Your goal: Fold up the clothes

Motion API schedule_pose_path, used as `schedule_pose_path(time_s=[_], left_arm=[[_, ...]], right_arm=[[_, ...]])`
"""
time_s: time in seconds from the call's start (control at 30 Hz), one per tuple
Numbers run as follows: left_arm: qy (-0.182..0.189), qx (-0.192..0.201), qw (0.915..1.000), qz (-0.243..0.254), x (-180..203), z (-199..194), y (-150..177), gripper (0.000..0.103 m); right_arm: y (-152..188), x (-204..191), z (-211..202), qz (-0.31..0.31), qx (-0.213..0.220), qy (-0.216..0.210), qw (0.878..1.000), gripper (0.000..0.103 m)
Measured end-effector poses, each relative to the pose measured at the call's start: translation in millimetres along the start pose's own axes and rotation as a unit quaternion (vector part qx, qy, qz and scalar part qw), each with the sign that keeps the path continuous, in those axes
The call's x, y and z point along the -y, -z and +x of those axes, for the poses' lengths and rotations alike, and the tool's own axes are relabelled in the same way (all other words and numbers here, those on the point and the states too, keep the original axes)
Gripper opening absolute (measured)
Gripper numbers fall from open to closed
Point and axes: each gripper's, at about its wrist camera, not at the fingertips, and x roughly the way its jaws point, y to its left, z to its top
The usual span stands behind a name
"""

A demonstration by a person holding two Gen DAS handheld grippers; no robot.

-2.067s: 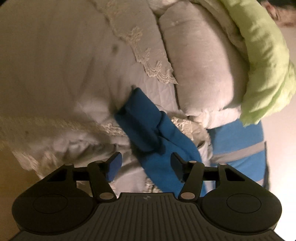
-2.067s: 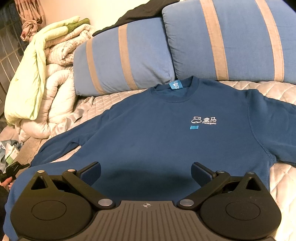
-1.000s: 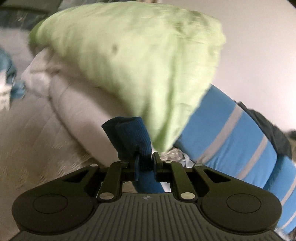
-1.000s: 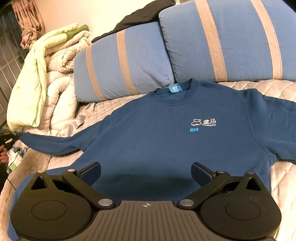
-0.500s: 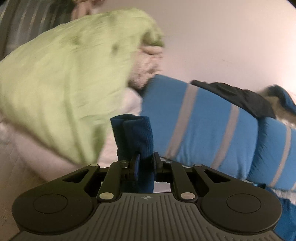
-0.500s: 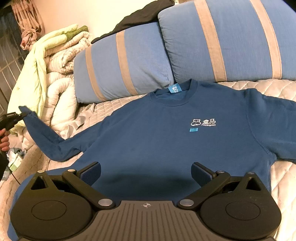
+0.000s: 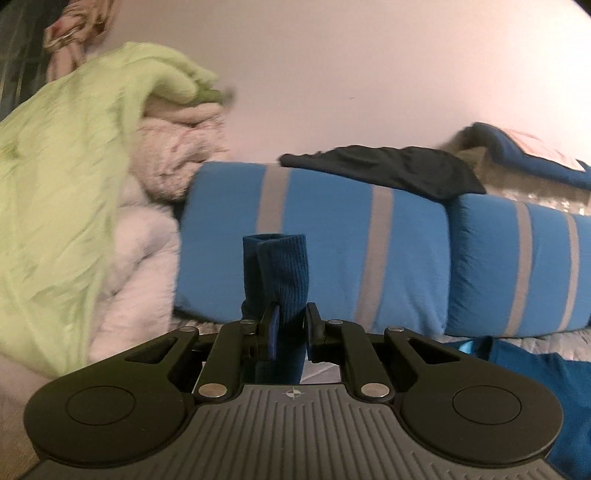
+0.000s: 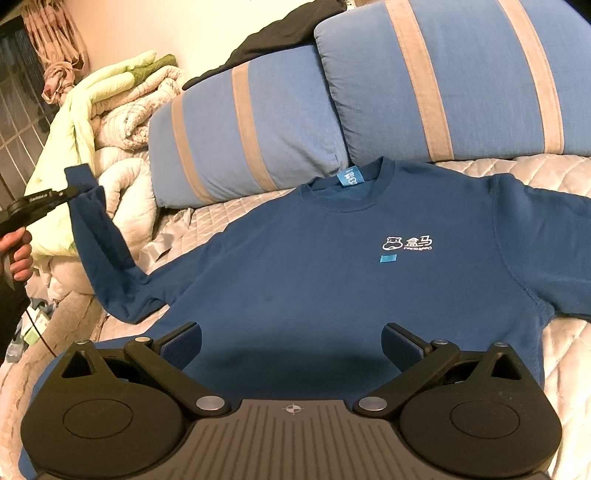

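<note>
A dark blue sweatshirt (image 8: pixel 332 266) with a white chest logo lies face up on the quilted bed (image 8: pixel 554 369). My left gripper (image 7: pixel 290 319) is shut on the ribbed cuff of its sleeve (image 7: pixel 282 266), which stands up between the jaws. In the right wrist view the left gripper (image 8: pixel 68 192) holds that sleeve (image 8: pixel 107 258) lifted above the bed at the far left. My right gripper (image 8: pixel 291 345) is open and empty, hovering over the sweatshirt's lower hem.
Two blue pillows with tan stripes (image 8: pixel 258 125) (image 8: pixel 461 74) lean behind the collar, a black garment (image 8: pixel 280 26) on top. A pile of white and light green quilts (image 8: pixel 110 110) sits at the left. The pillows (image 7: pixel 369 251) and quilts (image 7: pixel 66 184) also show in the left wrist view.
My left gripper closed on the sleeve cuff, lifted it off the bed and has swung it up and rightward toward the pillows. The right gripper has stayed in place, open.
</note>
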Motion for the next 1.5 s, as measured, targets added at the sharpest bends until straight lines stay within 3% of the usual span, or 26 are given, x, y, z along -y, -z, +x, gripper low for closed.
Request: schedule_pose_path(time_s=[0.43,0.73,0.87,0.97,1.13,1.23,1.5], left_arm=[[0.059,0.005,0.995,0.08,86,24,-14,0.014],[0.141,0.01,0.9795,0.143,173,28,-8,0.014],[0.175,0.016,0.9683,0.178,217,26,5,0.022],[0.198,0.022,0.9615,0.19,236,23,13,0.051],[0.193,0.011,0.9628,0.188,224,21,18,0.057],[0.176,-0.001,0.9662,0.188,196,21,25,0.064],[0.108,-0.052,0.9794,0.163,107,23,56,0.065]], right_arm=[[0,4,0,0.009,0.002,-0.01,1.0,0.103],[0,5,-1,0.012,0.002,-0.012,1.0,0.103],[0,5,0,0.013,0.002,-0.012,1.0,0.103],[0,6,-1,0.015,0.004,-0.01,1.0,0.103],[0,5,0,0.016,0.005,-0.008,1.0,0.103],[-1,5,1,0.014,0.004,-0.008,1.0,0.103],[0,5,-2,0.013,0.016,-0.001,1.0,0.103]])
